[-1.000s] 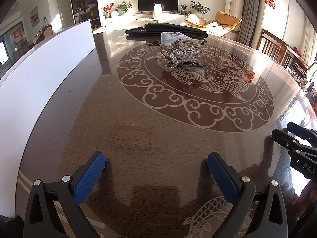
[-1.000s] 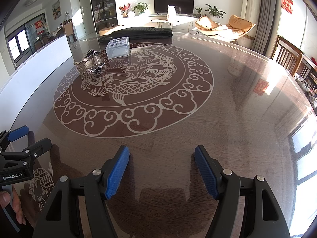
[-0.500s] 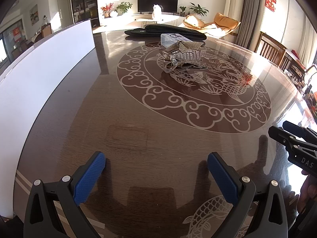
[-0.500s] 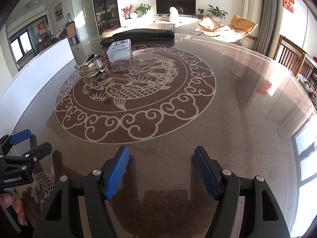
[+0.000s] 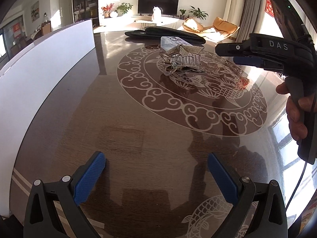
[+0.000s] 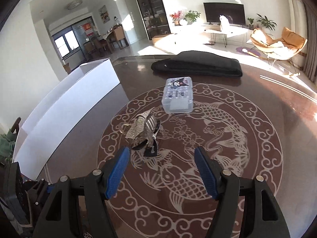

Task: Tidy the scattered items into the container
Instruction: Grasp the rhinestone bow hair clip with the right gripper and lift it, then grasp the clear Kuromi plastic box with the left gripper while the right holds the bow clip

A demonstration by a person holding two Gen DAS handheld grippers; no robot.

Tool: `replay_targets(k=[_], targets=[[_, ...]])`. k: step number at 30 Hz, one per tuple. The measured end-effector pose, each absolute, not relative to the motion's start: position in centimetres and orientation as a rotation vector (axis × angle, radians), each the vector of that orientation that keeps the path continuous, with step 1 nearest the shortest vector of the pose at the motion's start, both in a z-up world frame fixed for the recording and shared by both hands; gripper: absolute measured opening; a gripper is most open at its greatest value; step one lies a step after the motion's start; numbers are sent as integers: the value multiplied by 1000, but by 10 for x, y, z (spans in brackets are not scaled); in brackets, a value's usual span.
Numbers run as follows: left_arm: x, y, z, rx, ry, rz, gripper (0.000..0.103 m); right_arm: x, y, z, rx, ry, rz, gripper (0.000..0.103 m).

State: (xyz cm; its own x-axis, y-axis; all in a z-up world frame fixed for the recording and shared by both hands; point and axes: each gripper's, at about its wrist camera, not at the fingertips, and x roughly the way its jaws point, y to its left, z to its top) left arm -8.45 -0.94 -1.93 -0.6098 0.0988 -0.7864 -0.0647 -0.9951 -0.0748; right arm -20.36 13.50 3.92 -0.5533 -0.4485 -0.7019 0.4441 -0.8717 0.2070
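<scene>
- Your right claw (image 6: 161, 159) is spread wide with nothing between its pads – it hangs over the tabletop (image 6: 267, 119), just short of the pile of hair clips (image 6: 144, 133).
- Your left claw (image 5: 156, 167) is spread too and empty, above bare wood near the tabletop's close edge.
- The clips lie in the round fish pattern at the middle; the clear plastic box (image 6: 178, 94) sits just beyond them, lid shut.
- A white board (image 6: 65, 107) lines the left edge.
</scene>
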Motion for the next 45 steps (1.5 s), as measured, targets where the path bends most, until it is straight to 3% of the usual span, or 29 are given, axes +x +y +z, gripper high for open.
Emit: replay_targets(k=[10, 12, 13, 18, 20, 24, 30, 34, 38, 39, 40, 45], targets=[[-85, -8, -20, -1347, -45, 2740, 103, -243, 55, 2, 1131, 237, -2325, 69], [-85, -8, -20, -1349, -38, 2739, 103, -246, 51, -1, 1121, 301, -2365, 62], [-85, -8, -20, -1349, -37, 2738, 103, -244, 53, 0, 1107, 298, -2378, 47], [-86, -9, -20, -1363, -18, 2709, 103, -210, 89, 11, 1083, 294, -2430, 47], [-95, -13, -15, -1433, -61, 2655, 103, -183, 117, 18, 1068, 281, -2457, 47], [-158, -13, 15, -1424, -341, 2546, 103, -135, 180, 19, 1091, 142, -2527, 47], [-308, 34, 25, -1491, -215, 2640, 103, -103, 226, 21, 1030, -151, -2567, 47], [-362, 45, 9, -1563, -301, 2652, 103, -91, 226, 28, 936, -167, -2570, 47], [-385, 59, -7, -1632, -201, 2698, 103, -93, 224, 29, 892, -179, -2560, 47], [-386, 61, -10, -1615, -197, 2692, 94, -94, 224, 28, 887, -178, -2563, 47], [-385, 62, -10, -1595, -185, 2696, 64, -95, 225, 27, 886, -180, -2568, 47], [-350, 62, 0, -1491, -90, 2708, 62, -96, 236, 20, 921, -201, -2593, 47]])
